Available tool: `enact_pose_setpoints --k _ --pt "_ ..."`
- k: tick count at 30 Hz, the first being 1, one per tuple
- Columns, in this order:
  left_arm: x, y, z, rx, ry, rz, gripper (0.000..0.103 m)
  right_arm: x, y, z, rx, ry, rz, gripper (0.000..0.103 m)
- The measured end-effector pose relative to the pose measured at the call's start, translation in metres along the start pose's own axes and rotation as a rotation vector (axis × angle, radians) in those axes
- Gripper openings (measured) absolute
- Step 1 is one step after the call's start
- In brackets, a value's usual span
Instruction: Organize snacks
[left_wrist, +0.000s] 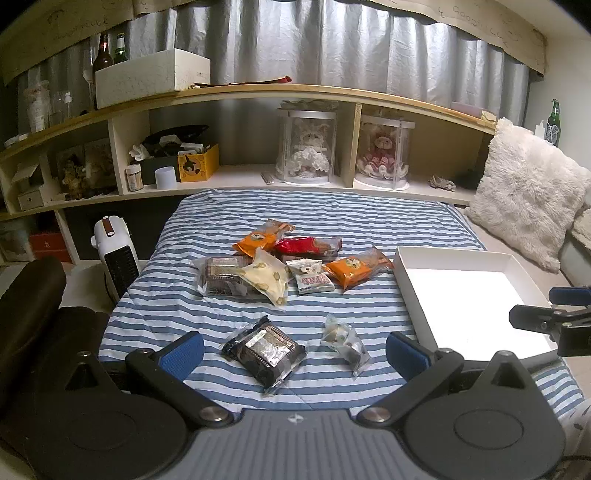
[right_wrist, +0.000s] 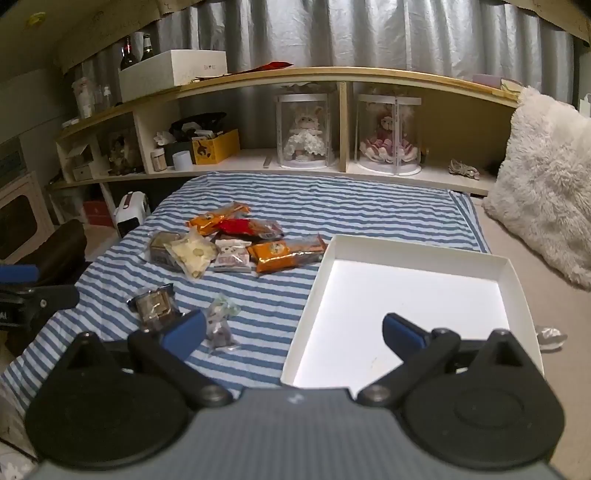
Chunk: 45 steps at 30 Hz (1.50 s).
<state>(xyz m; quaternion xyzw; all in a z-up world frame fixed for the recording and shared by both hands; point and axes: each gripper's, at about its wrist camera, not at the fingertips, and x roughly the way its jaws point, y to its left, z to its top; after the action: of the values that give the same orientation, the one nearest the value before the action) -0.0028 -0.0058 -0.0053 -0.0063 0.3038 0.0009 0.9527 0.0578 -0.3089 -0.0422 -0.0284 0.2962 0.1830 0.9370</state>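
Observation:
Several snack packets lie on a blue-striped cloth (left_wrist: 229, 314). A pile at mid-cloth holds two orange packets (left_wrist: 349, 271), a red one (left_wrist: 308, 245), a cream one (left_wrist: 266, 277) and a dark cake packet (left_wrist: 221, 275). Nearer lie a dark cake packet (left_wrist: 264, 350) and a small clear packet (left_wrist: 345, 343). An empty white box (left_wrist: 406, 275) sits to the right; it also shows in the right wrist view (right_wrist: 314, 291). My left gripper (left_wrist: 295, 356) is open around the near packets. My right gripper (right_wrist: 293, 332) is open over the box's near left edge.
A curved wooden shelf (left_wrist: 295, 90) with doll cases, boxes and bottles runs along the back. A fluffy white pillow (left_wrist: 528, 192) lies at the right. A white heater (left_wrist: 116, 258) stands left of the cloth. A dark chair (left_wrist: 33, 295) is at the near left.

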Motion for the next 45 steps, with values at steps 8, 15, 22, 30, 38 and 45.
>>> enact_pose_setpoints --k 8,15,22,30,38,45 --pt "0.0033 -0.0006 0.0003 0.0 0.003 -0.004 0.103 0.0018 0.0004 0.0002 -0.005 0.004 -0.003 0.102" --pt "0.0027 -0.0017 0.0013 -0.003 0.003 -0.005 0.103 0.0022 0.0014 0.0007 -0.015 0.009 -0.003 0.102" --pt "0.0024 -0.0019 0.0013 -0.004 0.003 -0.007 0.103 0.0022 0.0019 0.0008 -0.017 0.01 -0.003 0.102" --pt "0.0026 -0.0028 0.001 -0.005 0.003 -0.008 0.103 0.0022 0.0022 0.0005 -0.018 0.01 -0.004 0.102" --pt "0.0023 -0.0019 0.0016 -0.006 0.003 -0.008 0.103 0.0029 0.0035 -0.0008 -0.024 0.013 -0.002 0.102" --pt "0.0039 -0.0078 0.0009 -0.005 0.005 -0.007 0.103 0.0032 0.0034 -0.0003 -0.028 0.015 -0.004 0.102"
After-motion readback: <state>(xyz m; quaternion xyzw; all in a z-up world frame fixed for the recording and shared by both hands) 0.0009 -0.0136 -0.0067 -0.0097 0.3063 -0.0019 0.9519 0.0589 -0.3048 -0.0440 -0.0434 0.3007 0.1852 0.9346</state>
